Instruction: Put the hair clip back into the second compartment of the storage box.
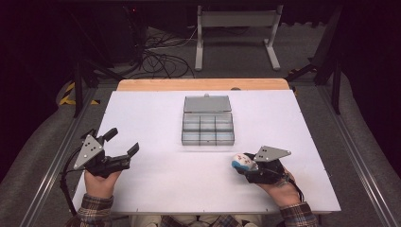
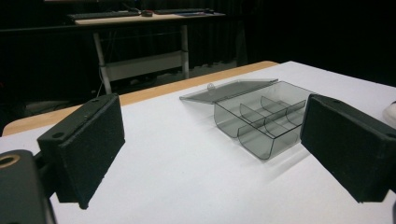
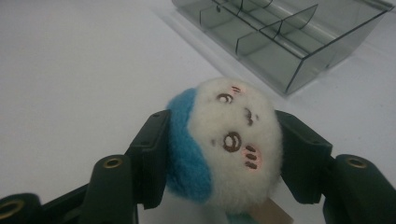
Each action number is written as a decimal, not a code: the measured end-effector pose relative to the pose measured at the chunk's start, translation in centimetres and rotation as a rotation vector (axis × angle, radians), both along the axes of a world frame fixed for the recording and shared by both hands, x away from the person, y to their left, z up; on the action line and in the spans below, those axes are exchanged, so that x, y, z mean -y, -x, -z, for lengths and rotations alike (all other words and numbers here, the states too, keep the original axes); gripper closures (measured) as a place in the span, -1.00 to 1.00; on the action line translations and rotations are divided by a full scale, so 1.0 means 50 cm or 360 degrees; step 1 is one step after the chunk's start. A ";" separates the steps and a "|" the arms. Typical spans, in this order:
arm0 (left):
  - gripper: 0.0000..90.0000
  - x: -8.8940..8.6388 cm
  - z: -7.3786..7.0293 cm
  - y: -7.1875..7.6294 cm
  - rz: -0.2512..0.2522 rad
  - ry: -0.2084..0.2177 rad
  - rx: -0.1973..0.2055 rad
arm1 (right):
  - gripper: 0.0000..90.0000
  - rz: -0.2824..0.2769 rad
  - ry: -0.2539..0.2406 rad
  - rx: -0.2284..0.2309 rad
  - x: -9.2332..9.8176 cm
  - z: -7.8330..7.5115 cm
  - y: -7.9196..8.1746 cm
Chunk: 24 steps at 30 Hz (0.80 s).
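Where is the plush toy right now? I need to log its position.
The plush toy is clamped between the right gripper's jaws, near the table's front right, just short of the open compartment box.

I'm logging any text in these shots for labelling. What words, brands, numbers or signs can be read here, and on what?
None can be read.
Plush toy held in the right gripper: a stitched face, no letters; the tag under it is cut off, nothing legible.
Clear box and its open lid: no label.
Left gripper, its grey plate, and the table: no markings.
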<state>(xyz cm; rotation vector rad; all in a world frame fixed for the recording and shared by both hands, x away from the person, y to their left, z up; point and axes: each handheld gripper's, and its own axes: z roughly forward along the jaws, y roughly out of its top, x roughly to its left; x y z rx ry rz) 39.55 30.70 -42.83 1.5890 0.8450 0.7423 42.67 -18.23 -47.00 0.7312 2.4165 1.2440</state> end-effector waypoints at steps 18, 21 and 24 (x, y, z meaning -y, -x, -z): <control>-0.84 0.001 0.003 -0.001 0.0004 -0.0005 -0.0008 | -0.01 0.0059 -0.0084 0.0067 -0.024 -0.030 -0.014; -0.84 0.003 0.004 -0.001 0.0004 -0.0001 -0.0012 | -0.01 0.0069 -0.0099 0.0085 -0.029 -0.037 -0.017; -0.84 0.004 0.005 -0.001 0.0010 -0.0007 -0.0019 | -0.01 0.0075 -0.0109 0.0094 -0.032 -0.042 -0.019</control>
